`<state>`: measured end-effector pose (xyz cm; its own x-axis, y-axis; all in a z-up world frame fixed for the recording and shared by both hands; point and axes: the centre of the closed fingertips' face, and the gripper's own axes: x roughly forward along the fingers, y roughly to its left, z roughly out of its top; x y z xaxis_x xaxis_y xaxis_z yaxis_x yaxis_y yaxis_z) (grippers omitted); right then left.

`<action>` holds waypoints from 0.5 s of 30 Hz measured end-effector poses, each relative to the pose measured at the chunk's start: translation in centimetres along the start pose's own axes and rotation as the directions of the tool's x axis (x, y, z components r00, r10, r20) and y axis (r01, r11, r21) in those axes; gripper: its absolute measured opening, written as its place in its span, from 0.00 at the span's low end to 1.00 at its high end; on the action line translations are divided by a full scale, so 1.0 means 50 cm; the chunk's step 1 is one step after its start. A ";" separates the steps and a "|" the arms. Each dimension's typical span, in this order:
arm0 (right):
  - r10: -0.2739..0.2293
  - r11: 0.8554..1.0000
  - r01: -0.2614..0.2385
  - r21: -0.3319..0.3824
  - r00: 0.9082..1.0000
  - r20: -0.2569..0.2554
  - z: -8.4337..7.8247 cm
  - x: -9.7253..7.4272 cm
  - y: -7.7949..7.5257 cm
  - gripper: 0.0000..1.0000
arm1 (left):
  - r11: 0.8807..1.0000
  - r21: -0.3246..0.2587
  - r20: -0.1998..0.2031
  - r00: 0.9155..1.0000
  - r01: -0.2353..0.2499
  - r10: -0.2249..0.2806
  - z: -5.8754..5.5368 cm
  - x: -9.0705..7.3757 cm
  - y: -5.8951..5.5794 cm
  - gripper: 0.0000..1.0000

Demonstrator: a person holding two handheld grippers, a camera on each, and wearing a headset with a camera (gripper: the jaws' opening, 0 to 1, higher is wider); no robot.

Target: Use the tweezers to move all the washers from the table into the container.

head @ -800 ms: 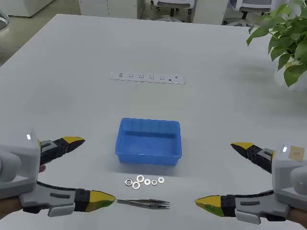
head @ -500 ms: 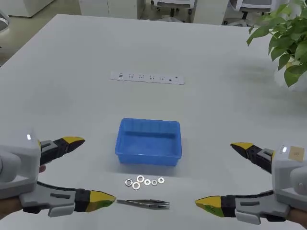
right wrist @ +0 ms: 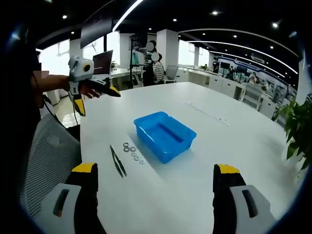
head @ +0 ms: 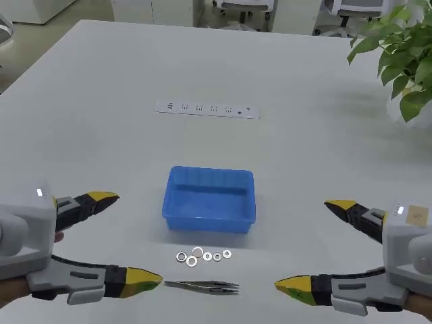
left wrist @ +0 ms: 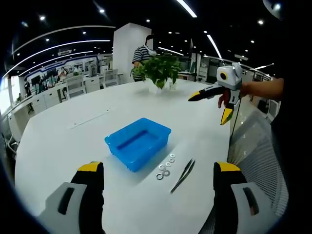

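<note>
Left claw [head: 139,237] and right claw [head: 301,244] remain spread and unmoved, flanking the untouched tweezers [head: 202,287] on the counter [head: 304,135], washers [head: 202,256] just beyond, near the blue container [head: 209,224]; work unstarted.

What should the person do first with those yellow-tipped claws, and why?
Probably bring the left gripper down to the tweezers and close on them. It and the right gripper hang open and empty, the tweezers lie untouched on the table, nearer the left one, and the washers lie outside the blue container.
</note>
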<state>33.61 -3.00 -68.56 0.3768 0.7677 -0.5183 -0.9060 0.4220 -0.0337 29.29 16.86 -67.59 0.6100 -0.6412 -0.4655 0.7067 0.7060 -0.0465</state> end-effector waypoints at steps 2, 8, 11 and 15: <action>0.000 1.000 0.000 -0.001 1.000 0.000 0.000 0.000 0.000 1.00 | 1.000 0.002 -0.001 1.000 0.001 -0.001 0.000 0.000 -0.001 0.99; -0.001 1.000 0.001 -0.004 1.000 -0.001 0.000 -0.002 0.000 1.00 | 1.000 0.002 -0.003 1.000 0.002 -0.002 -0.001 0.000 -0.001 0.99; -0.001 1.000 0.001 -0.006 1.000 0.000 0.001 -0.003 0.000 1.00 | 1.000 0.004 -0.004 1.000 0.001 -0.001 -0.003 -0.001 0.000 0.99; -0.001 1.000 0.001 -0.008 1.000 -0.002 0.000 -0.003 0.000 0.99 | 1.000 0.005 -0.006 1.000 0.001 -0.001 -0.004 -0.002 0.000 0.99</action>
<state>33.54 -3.12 -68.48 0.3777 0.7660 -0.5201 -0.9069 0.4194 -0.0409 29.17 16.95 -67.71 0.6074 -0.6401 -0.4705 0.7088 0.7041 -0.0429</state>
